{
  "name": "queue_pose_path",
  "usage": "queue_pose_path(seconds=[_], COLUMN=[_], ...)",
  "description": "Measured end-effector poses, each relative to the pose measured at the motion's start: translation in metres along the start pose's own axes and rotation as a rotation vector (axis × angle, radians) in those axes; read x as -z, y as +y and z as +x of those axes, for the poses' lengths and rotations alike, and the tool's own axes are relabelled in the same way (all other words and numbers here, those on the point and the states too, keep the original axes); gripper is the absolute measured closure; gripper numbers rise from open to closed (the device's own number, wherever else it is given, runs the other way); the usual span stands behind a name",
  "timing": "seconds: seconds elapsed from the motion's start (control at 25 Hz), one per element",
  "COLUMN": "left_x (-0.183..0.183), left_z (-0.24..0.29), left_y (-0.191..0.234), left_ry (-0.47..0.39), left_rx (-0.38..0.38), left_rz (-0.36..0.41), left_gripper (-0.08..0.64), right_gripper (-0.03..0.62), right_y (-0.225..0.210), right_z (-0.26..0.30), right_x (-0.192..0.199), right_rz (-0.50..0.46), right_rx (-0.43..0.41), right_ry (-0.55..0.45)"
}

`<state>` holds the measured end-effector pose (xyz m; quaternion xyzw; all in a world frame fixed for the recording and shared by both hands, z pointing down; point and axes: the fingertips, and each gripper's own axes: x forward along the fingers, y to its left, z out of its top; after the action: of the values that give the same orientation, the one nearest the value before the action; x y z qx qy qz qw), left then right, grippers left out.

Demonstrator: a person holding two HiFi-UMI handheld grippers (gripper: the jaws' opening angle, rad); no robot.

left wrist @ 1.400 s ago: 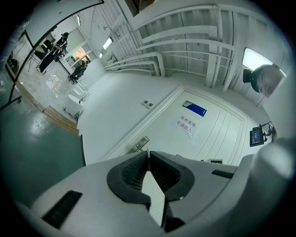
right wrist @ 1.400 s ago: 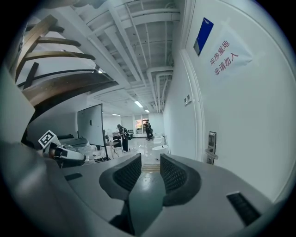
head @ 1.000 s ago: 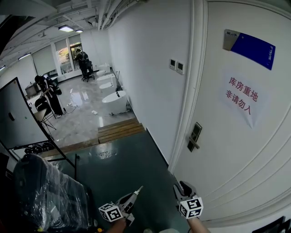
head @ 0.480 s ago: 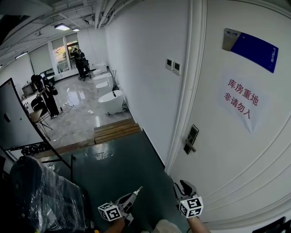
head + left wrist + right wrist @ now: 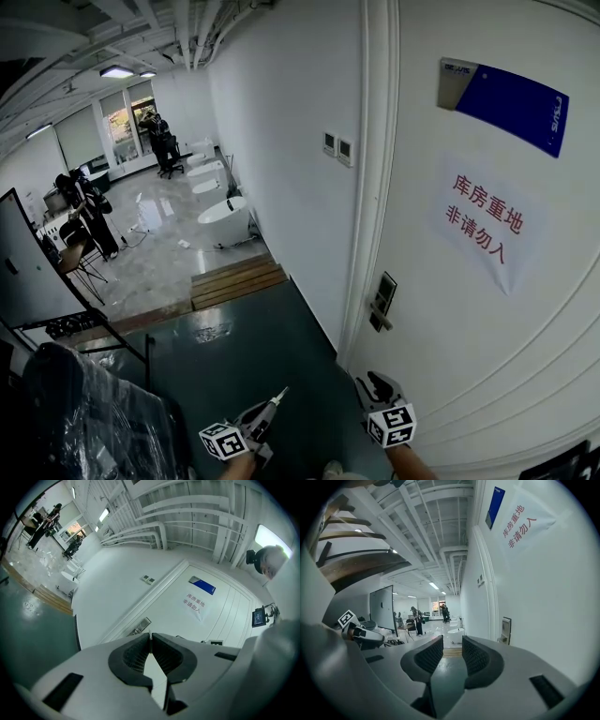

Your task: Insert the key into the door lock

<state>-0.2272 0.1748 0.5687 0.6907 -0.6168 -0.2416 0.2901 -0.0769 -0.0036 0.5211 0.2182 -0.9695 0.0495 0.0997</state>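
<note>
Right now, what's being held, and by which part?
The left gripper pinches the key by its rear, only a thin tip poking out. The right gripper holds nothing.

The door (image 5: 469,375) is showing plain white, carrying a blue-and-grey plaque (image 5: 506,97) and a pale paper sign (image 5: 483,222) with red characters. The floor (image 5: 253,347) is gleaming dark green. The grey left gripper (image 5: 268,409) and right gripper (image 5: 368,383) are wearing black-and-white square markers. The key (image 5: 279,395) is looking pale silver.

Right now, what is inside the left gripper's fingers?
Only the thin tip of a key pokes out between the shut fingers of the left gripper. The fingers cover the rest.
</note>
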Motion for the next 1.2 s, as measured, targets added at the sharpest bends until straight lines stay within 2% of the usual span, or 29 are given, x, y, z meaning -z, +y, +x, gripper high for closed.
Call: queue_pose_path(seconds=[0.52,0.88,1.2], left_x=[0.033,0.034,0.041], left_z=[0.054,0.083,0.095], left_y=[-0.002,-0.012,-0.014], left_ry=[0.015,0.044,0.082], left_rx=[-0.001,0.009,0.02], left_rz=[-0.024,-0.013,-0.014], left_gripper=[0.529,0.529,0.529], right_gripper=[0.469,0.469,0.469], right_y=[-0.057,-0.081,-0.085], right_z=[-0.005,-0.014,-0.021], right_x=[0.009,0.01,0.024], right_rz=[0.001,0.015,0.051], right_rx=[0.008,0.033,0.053], right_ry=[0.008,-0.002,0.007])
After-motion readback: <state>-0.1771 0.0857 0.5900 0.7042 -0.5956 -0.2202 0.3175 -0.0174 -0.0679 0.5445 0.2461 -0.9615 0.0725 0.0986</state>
